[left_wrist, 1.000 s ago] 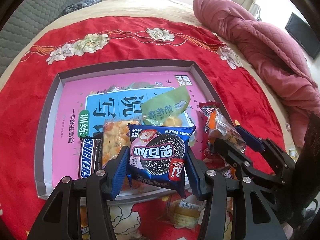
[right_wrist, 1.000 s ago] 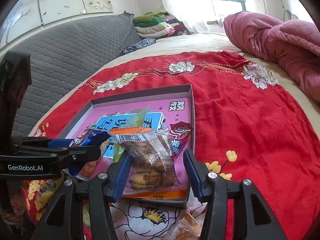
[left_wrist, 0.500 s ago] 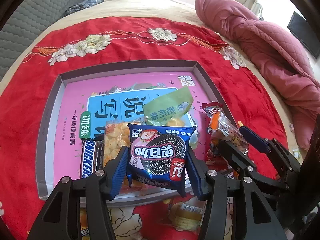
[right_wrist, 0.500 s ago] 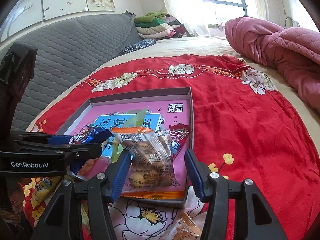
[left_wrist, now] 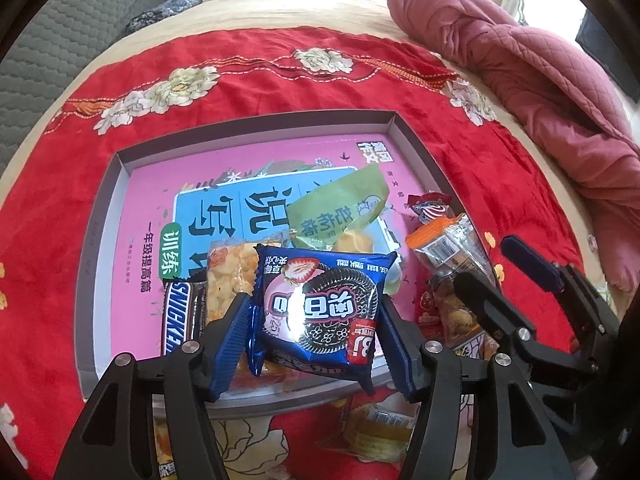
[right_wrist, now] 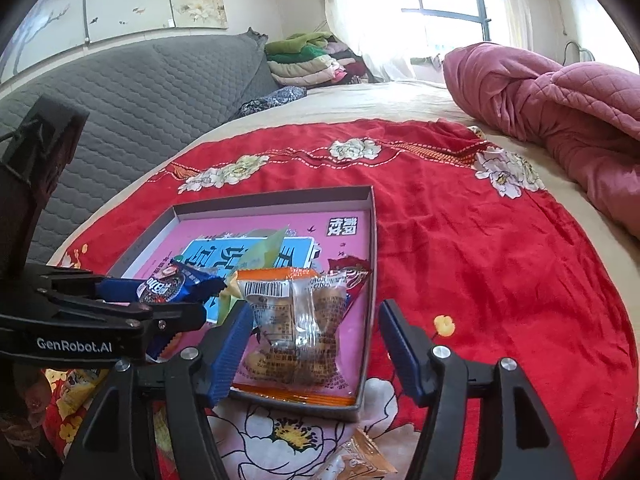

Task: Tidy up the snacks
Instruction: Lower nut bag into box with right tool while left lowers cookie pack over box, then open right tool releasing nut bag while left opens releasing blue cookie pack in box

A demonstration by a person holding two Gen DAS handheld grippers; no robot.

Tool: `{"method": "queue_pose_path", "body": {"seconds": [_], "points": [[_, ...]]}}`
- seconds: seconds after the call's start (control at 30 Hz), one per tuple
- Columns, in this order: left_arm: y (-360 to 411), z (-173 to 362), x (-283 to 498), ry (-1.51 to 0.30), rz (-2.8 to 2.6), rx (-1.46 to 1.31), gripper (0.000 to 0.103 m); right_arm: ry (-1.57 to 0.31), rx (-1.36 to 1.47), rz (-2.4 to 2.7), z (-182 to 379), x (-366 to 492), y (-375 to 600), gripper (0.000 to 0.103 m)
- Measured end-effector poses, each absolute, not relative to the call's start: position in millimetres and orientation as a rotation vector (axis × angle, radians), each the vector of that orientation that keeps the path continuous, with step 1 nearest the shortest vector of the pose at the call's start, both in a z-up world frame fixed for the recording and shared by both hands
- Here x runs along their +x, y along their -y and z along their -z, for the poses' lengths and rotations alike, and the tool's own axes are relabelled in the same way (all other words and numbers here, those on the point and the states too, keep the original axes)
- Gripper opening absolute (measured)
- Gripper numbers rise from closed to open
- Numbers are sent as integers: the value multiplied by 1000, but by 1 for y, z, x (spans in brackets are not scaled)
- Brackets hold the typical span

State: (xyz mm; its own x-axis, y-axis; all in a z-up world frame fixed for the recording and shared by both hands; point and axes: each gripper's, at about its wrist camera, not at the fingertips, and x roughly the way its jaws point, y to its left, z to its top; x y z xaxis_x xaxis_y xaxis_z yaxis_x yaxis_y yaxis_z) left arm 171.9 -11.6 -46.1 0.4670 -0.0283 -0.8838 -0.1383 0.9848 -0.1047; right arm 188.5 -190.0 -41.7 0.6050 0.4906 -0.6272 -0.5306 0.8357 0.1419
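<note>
A shallow grey box [left_wrist: 256,124] with a pink printed floor lies on the red cloth. My left gripper [left_wrist: 316,332] is shut on a blue Oreo packet [left_wrist: 320,304], held over the box's near edge. A Snickers bar [left_wrist: 176,316], a yellow snack packet [left_wrist: 228,276] and a green packet [left_wrist: 336,208] lie in the box. My right gripper [right_wrist: 316,344] is open. A clear orange-edged packet [right_wrist: 300,328] lies in the box's near right corner between its jaws, against the left finger [right_wrist: 232,344]. A red candy [right_wrist: 348,276] lies behind it.
Loose snack packets lie on the cloth in front of the box [left_wrist: 376,428] [right_wrist: 352,460]. A pink quilt [right_wrist: 560,112] is heaped at the right. A grey padded headboard [right_wrist: 140,84] and folded clothes [right_wrist: 308,56] stand at the back.
Both grippers have drawn back a little toward me. The right gripper's jaws have spread apart, and the clear packet now rests in the box. The left gripper still holds the Oreo packet.
</note>
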Motion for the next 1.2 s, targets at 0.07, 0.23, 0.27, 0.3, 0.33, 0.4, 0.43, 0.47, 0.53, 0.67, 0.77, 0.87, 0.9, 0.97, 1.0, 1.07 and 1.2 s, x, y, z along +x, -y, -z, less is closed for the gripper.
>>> {"method": "queue_pose_path", "body": {"seconds": [0.07, 0.23, 0.27, 0.3, 0.33, 0.4, 0.43, 0.47, 0.53, 0.67, 0.77, 0.87, 0.9, 0.97, 1.0, 1.07, 1.2], "points": [[13, 46, 173, -1086, -65, -162, 67, -699, -63, -585, 40, 188, 191, 65], [16, 47, 173, -1091, -67, -142, 69, -696, -66, -579, 39, 189, 191, 67], [16, 47, 173, -1092, -66, -139, 69, -694, -67, -577, 39, 189, 192, 67], [16, 47, 173, -1094, -65, -137, 69, -692, -68, -576, 39, 189, 192, 67], [16, 47, 173, -1096, -65, -136, 70, -691, -69, -576, 39, 189, 192, 67], [16, 47, 173, -1099, -65, -137, 70, -690, -71, -575, 39, 189, 192, 67], [16, 47, 174, -1102, -64, -138, 70, -690, -70, -576, 39, 189, 191, 67], [15, 47, 174, -1104, -64, -139, 70, -690, -70, -577, 39, 189, 191, 67], [14, 47, 173, -1108, -61, -144, 70, -690, -70, -579, 38, 189, 191, 67], [12, 47, 173, -1114, -56, -159, 71, -689, -70, -578, 38, 190, 192, 67], [11, 46, 172, -1118, -53, -163, 72, -690, -69, -579, 38, 189, 192, 67], [12, 45, 171, -1121, -53, -163, 72, -691, -73, -577, 38, 189, 191, 67], [12, 44, 170, -1121, -51, -163, 72, -688, -72, -577, 38, 189, 192, 67], [11, 43, 169, -1121, -46, -166, 72, -684, -75, -575, 37, 189, 191, 67], [11, 42, 169, -1120, -43, -170, 72, -682, -77, -574, 37, 188, 192, 67], [9, 40, 169, -1116, -42, -175, 72, -679, -78, -572, 36, 188, 192, 71], [8, 39, 168, -1115, -42, -179, 72, -676, -82, -572, 35, 187, 191, 72]]}}
